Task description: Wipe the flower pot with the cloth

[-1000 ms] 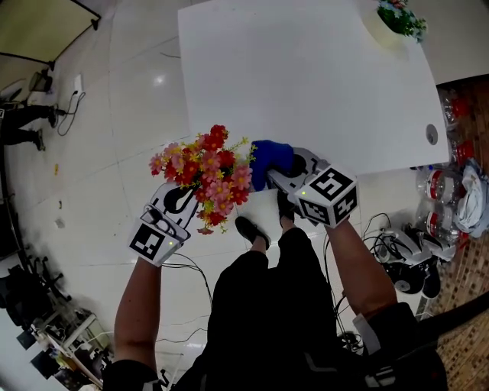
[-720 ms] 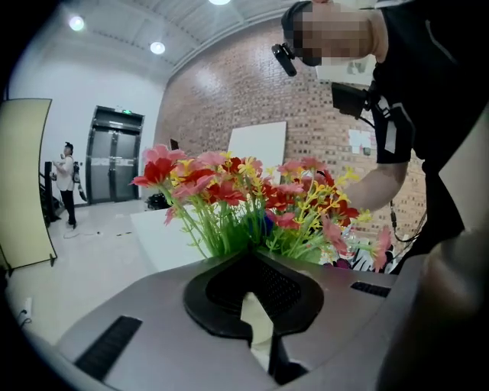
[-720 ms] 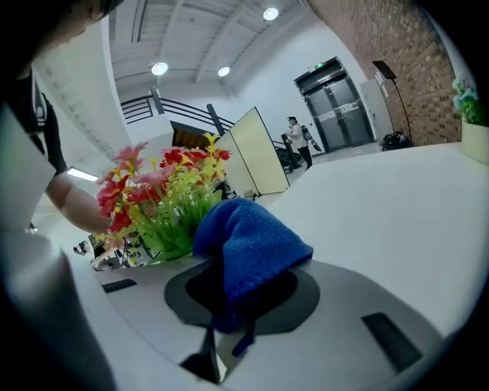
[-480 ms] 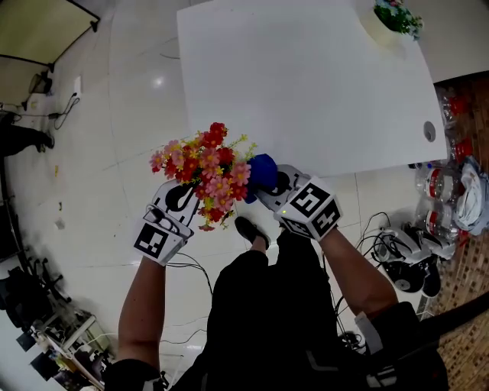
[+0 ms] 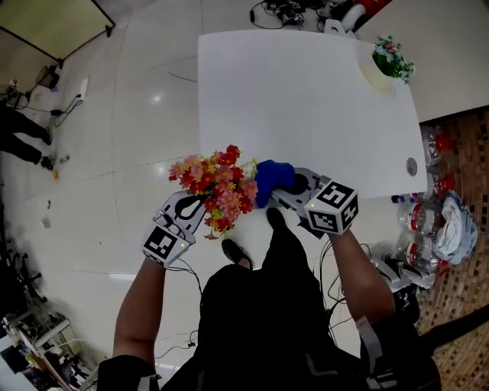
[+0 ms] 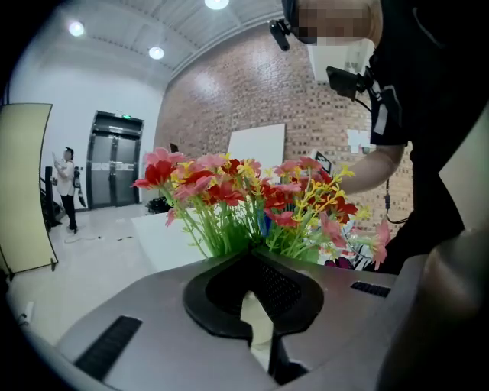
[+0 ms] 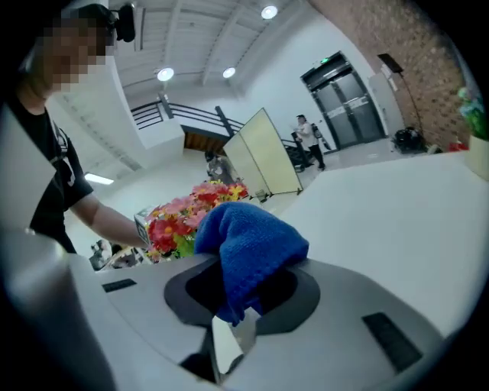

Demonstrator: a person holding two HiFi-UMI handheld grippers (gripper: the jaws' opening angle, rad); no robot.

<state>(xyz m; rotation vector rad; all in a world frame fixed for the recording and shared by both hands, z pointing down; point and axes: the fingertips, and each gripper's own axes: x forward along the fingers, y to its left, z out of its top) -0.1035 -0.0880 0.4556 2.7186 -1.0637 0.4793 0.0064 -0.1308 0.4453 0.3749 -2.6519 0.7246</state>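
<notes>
Both grippers are up in front of the person, above the pale floor (image 5: 145, 114), just off the near-left corner of the white table (image 5: 306, 107).

L gripper (image 5: 192, 212): jaws drawn in narrow on the flower pot (image 6: 254, 321), w/ a cream sliver of its wall pinched btwn the black pads (image 6: 218, 294). The pot's upright. Its red, pink & yellow flowers (image 5: 218, 183) rise on green stems straight above the jaws. From the head view the blooms hide the pot entirely.

R gripper (image 5: 289, 187): jaws clamped on the blue cloth (image 7: 248, 237), which bulges up & fwd out of the pads in a rounded wad. In the head view the cloth sits just right of the flowers, touching them or nearly so. Can't tell whether it meets the pot's wall.

Under the grippers are the person's dark trousers & a black shoe (image 5: 233, 248).

Farther out, at the table's far-right corner, a second pot (image 5: 386, 63) stands w/ its own small bunch of blooms. Cables (image 5: 279, 9) lie on the floor past the far edge.

In the background of the L gripper view there's a brick wall (image 6: 252, 92), dark lift doors (image 6: 113, 160), a bystander (image 6: 67, 187) beside them, & a cream screen panel (image 6: 23, 191) at the left edge.
</notes>
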